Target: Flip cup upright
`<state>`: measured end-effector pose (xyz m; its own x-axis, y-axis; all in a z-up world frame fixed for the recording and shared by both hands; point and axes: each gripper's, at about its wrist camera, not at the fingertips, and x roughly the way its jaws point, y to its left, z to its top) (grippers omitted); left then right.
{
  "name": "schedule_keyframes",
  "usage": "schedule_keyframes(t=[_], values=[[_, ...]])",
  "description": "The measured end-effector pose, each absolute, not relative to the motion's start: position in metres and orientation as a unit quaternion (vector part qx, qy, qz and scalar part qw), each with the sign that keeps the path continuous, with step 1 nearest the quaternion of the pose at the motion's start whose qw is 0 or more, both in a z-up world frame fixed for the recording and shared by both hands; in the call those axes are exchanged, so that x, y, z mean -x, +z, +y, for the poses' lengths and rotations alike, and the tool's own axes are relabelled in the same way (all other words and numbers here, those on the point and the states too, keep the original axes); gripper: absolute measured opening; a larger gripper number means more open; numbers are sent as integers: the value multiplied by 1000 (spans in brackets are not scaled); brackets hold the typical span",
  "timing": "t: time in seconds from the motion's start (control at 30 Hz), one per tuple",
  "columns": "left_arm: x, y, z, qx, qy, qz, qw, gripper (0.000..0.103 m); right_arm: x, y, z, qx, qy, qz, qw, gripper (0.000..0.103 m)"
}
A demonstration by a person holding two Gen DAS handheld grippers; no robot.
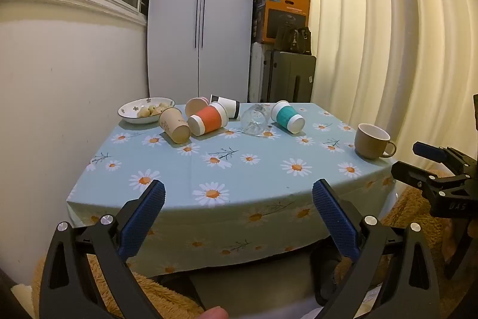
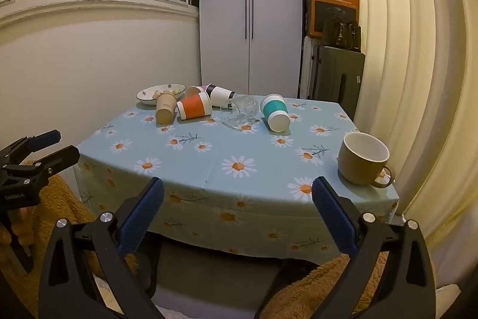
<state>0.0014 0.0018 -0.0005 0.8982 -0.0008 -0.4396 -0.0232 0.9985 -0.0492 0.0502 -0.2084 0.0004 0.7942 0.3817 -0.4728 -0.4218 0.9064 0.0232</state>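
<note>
Left wrist view: the left gripper (image 1: pixel 239 208) is being held wide apart and empty, short of the near edge of the daisy-print blue tablecloth (image 1: pixel 239 169). The right gripper (image 1: pixel 430 166) is being seen at the right margin, its jaws parted and holding nothing. Beyond the clear glass tumbler (image 1: pixel 255 118), taken here as the landmark, nothing is being gripped. Left of the tumbler, an orange-sleeved paper cup (image 1: pixel 208 120) and a plain brown paper cup (image 1: pixel 174 125) are lying on their sides; right of it a teal-sleeved paper cup (image 1: pixel 287 117) is lying toppled. A beige ceramic mug (image 1: pixel 372 141) is standing upright far right of the tumbler.

Right wrist view: the right gripper (image 2: pixel 237 207) is being held wide and empty. The teal-sleeved paper cup (image 2: pixel 276 113) is lying just right of the tumbler (image 2: pixel 242 111), its long axis running toward the camera, one white end facing forward. It is being judged light, thin-walled and easily crushed; a gentle hold across the sleeved middle is being advised.
</note>
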Motion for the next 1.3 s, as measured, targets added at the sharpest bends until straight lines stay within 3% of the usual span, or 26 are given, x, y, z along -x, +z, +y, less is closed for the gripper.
schedule_keyframes(t=[1.3], values=[[0, -2, 3, 24, 6, 226, 974, 96, -50, 0, -207, 46, 212, 244, 945, 98]])
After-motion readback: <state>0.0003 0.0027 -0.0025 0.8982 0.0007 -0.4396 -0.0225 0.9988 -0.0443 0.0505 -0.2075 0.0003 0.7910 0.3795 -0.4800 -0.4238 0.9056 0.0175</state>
